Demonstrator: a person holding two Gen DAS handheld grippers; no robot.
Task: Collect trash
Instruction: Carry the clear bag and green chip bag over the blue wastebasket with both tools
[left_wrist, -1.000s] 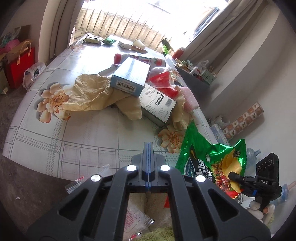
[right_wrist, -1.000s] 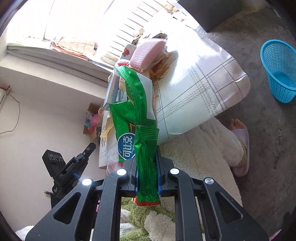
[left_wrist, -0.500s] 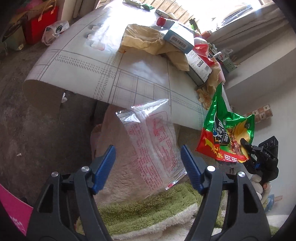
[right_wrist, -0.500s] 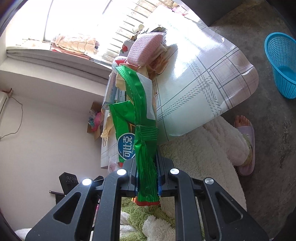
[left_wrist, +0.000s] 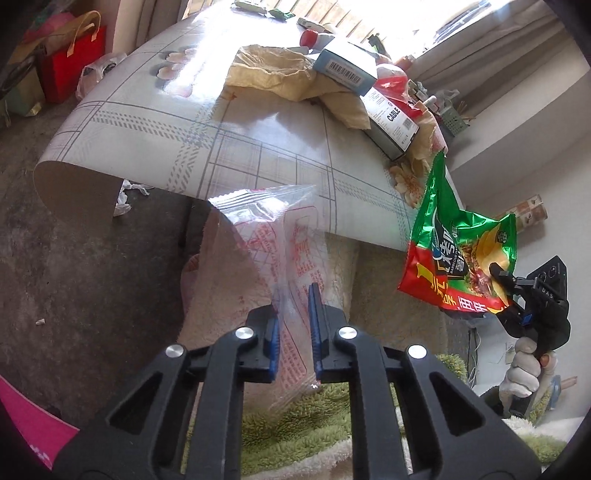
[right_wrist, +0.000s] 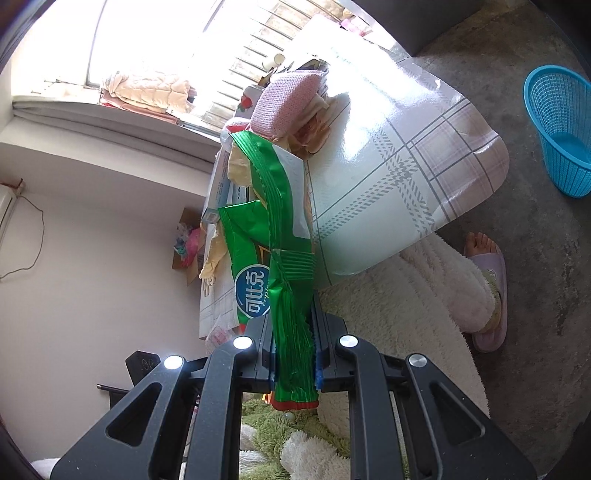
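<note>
My left gripper (left_wrist: 293, 332) has its blue pads closed to a narrow gap around a clear plastic bag with red print (left_wrist: 266, 240), which rises from the jaws in front of the table edge. My right gripper (right_wrist: 293, 350) is shut on a green and red crisp bag (right_wrist: 273, 229), held upright. In the left wrist view the same crisp bag (left_wrist: 461, 254) hangs at the right, pinched by the right gripper (left_wrist: 498, 280) in a white-gloved hand.
A table with a checked, flowered cloth (left_wrist: 221, 122) carries a yellow paper bag (left_wrist: 273, 74), boxes (left_wrist: 347, 68) and a pink cloth (right_wrist: 288, 99). A blue basket (right_wrist: 561, 129) stands on the floor at right. A person's leg and slipper (right_wrist: 484, 295) are below the table.
My left gripper dropped below the table edge, opened wide around the clear bag, then closed on it. My right gripper kept hold of the crisp bag and barely moved.
</note>
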